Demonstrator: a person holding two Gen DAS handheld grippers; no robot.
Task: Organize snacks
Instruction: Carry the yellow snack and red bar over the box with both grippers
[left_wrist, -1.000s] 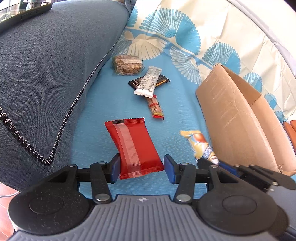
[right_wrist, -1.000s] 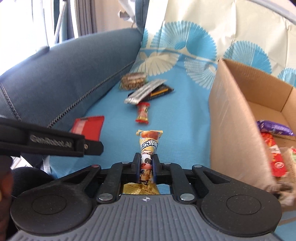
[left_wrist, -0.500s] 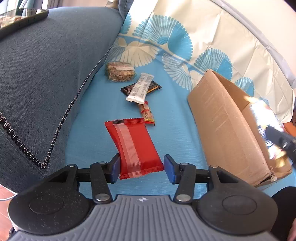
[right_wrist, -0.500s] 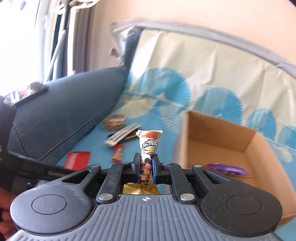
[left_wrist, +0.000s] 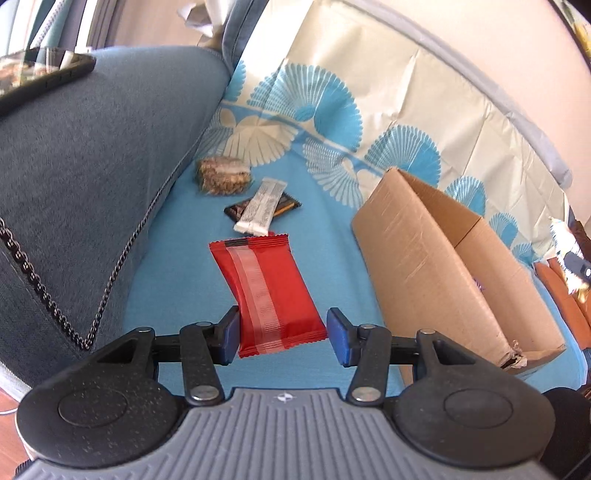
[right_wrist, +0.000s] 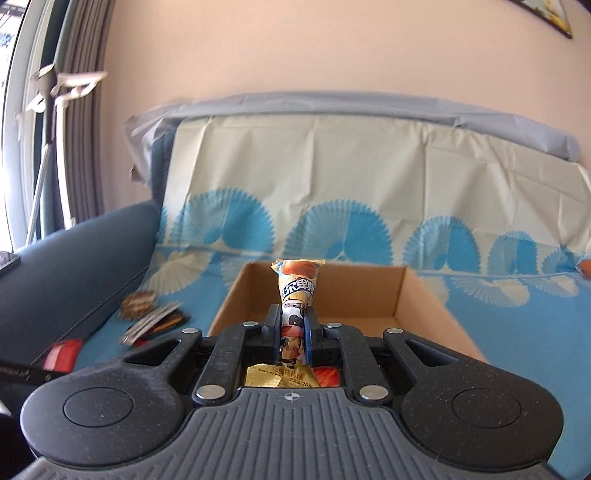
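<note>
In the right wrist view the right gripper (right_wrist: 291, 334) sits at lower centre, its blue pads squeezed tight on a narrow yellow snack packet printed with a cartoon cow (right_wrist: 295, 295). The packet stands upright between the pads, its crimped top rising in front of the open brown cardboard box (right_wrist: 421, 295) that fills the middle of the frame. A scrap of red wrapper shows just below the packet, behind the gripper body. To the left of the box, on the blue cloth with fan-shaped prints (right_wrist: 517, 332), lies a blurred cluster of wrappers, and a red packet shows at the lower left edge.

In the left wrist view the left gripper (left_wrist: 282, 336) occupies the lower centre with its jaws about half spread. The flat red foil snack packet (left_wrist: 267, 291) lies with its near end between the blue pads; the left pad touches its edge, while a sliver of gap remains at the right pad. Whether it is gripped I cannot tell. Above it in the frame lie a white stick-shaped wrapper (left_wrist: 262, 206) resting across a flat black packet (left_wrist: 236, 211), and further up a clear-wrapped brown oat bar (left_wrist: 223, 175). The cardboard box (left_wrist: 417, 258) stands at the right. A dark blue sofa armrest (left_wrist: 92, 166) fills the left side, with a black phone (left_wrist: 44, 79) on top at upper left.
</note>
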